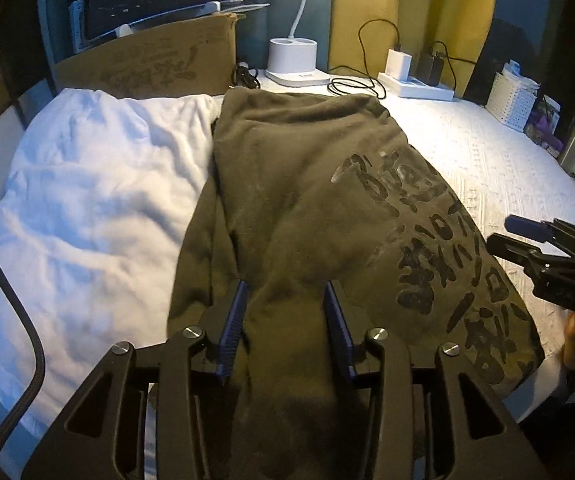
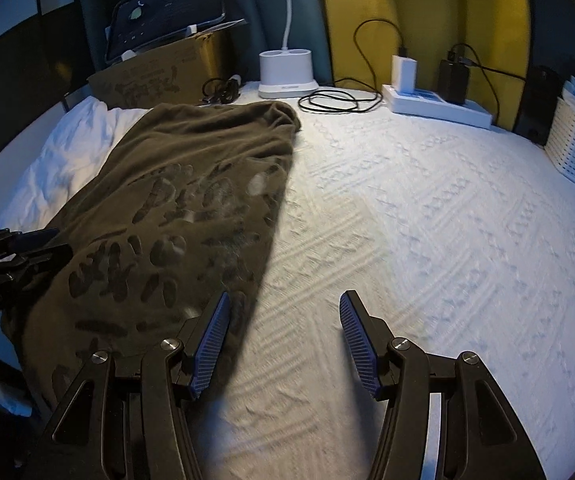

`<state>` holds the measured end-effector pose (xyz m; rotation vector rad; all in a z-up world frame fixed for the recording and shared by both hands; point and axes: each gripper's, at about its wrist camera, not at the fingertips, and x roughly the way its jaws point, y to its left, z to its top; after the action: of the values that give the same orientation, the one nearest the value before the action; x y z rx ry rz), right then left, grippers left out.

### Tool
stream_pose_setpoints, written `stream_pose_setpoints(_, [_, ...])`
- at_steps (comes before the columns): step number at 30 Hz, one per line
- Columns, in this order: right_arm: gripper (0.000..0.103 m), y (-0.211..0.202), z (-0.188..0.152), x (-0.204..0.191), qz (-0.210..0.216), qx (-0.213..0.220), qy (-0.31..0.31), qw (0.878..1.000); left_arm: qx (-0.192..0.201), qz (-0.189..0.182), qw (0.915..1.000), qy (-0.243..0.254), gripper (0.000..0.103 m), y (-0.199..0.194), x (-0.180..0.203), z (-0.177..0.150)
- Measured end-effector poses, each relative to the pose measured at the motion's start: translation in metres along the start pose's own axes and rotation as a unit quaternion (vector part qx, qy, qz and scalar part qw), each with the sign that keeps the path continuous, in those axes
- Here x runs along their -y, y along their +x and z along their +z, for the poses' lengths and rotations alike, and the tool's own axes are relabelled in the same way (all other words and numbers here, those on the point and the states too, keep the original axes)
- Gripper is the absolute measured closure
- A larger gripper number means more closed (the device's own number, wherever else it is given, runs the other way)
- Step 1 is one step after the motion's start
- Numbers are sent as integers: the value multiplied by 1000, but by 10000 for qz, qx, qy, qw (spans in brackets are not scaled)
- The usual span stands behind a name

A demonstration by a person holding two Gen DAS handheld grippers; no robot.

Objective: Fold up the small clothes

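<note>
An olive-brown shirt [image 1: 307, 184] with dark printed lettering lies lengthwise on the white textured bed cover [image 2: 427, 220]. Its near end runs up between the pads of my left gripper [image 1: 285, 286]. The jaws stand apart and the cloth sits loosely in the gap. My right gripper [image 2: 286, 296] is open with nothing in it. It hovers over the bed cover just right of the shirt [image 2: 175, 200], and its left finger overlaps the shirt's edge. Each gripper shows at the edge of the other's view: the right gripper [image 1: 527, 248] and the left gripper [image 2: 19, 248].
A crumpled white cloth [image 1: 87, 184] lies left of the shirt. Along the back stand a cardboard box [image 1: 147, 64] with a dark screen on it, a white lamp base [image 1: 293, 60], a power strip [image 1: 415, 84] with chargers and cables, and a white basket [image 1: 511, 100].
</note>
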<state>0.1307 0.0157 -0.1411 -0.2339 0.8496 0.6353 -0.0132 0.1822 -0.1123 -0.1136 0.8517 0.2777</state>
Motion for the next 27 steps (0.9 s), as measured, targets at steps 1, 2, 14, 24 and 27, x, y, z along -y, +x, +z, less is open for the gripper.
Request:
stream_pose_setpoints(1, [44, -3, -2, 3, -35, 13, 30, 10000, 33, -3, 10000, -16, 63, -3, 1, 0])
stream_pose_setpoints(2, [44, -6, -4, 7, -60, 24, 69, 10000, 76, -25, 10000, -21, 63, -6, 2, 1])
stream_pose_setpoints(14, [44, -45, -33, 51, -401, 211, 463, 9979, 357, -454, 9969, 532, 63, -23, 64, 9])
stream_pose_setpoints(24, [44, -90, -55, 78, -869, 456, 514, 9938, 500, -708, 9940, 670, 26, -25, 105, 6])
stream_pose_setpoints(27, [41, -104, -60, 87, -975, 524, 565, 9922, 642, -758, 9924, 732, 23, -31, 113, 9])
